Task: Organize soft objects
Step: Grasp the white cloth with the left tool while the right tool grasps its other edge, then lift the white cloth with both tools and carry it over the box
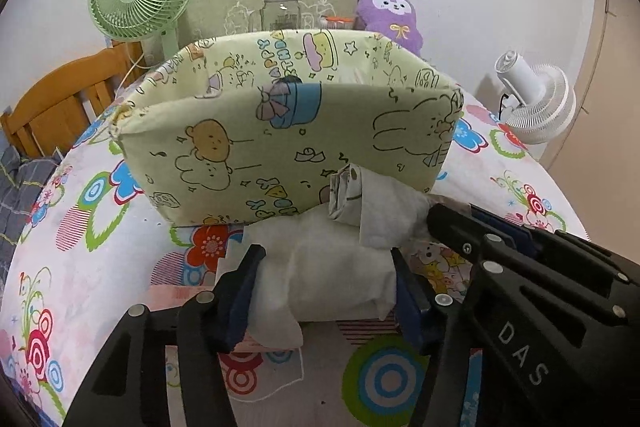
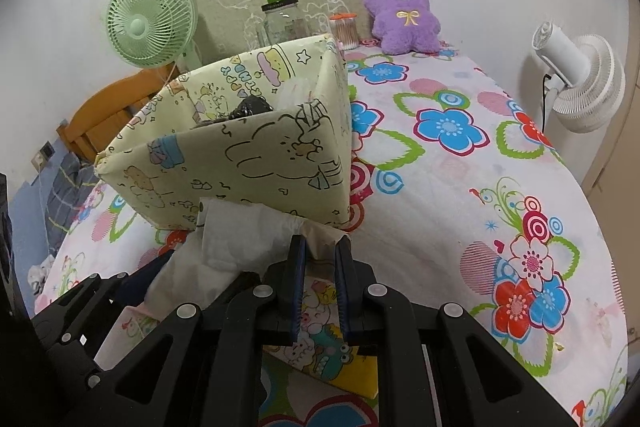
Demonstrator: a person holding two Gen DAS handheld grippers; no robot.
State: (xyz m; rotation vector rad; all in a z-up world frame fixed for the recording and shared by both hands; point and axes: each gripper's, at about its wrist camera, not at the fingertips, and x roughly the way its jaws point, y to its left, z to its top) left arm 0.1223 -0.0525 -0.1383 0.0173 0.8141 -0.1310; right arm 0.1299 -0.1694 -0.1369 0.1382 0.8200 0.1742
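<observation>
— Clamped between the left tool pads: a white cloth, bunched, lying on the bed just short of the bin. Both pads touching its sides, so pinching it rather than standing spread.

— And the right tool?

— Pressed together, nipping an edge of the same cloth, just right of the left tool. Only a thin fold between the pads.

— Bin placement?

— Straight ahead of both tools, touching the cloth's far edge. Open top, something dark already inside; hard to tell what.

— Step in hand?

— Looks like securing the cloth with both tools, ready for lifting. Not yet off the bed.

— Next move?

— Probably raise both tools together, high enough for the hanging cloth to clear the near wall, carry forward over the opening, then spread. Soft wall: likely to buckle if brushed. Loose tail under the left tool may drag, so worth gathering.
</observation>
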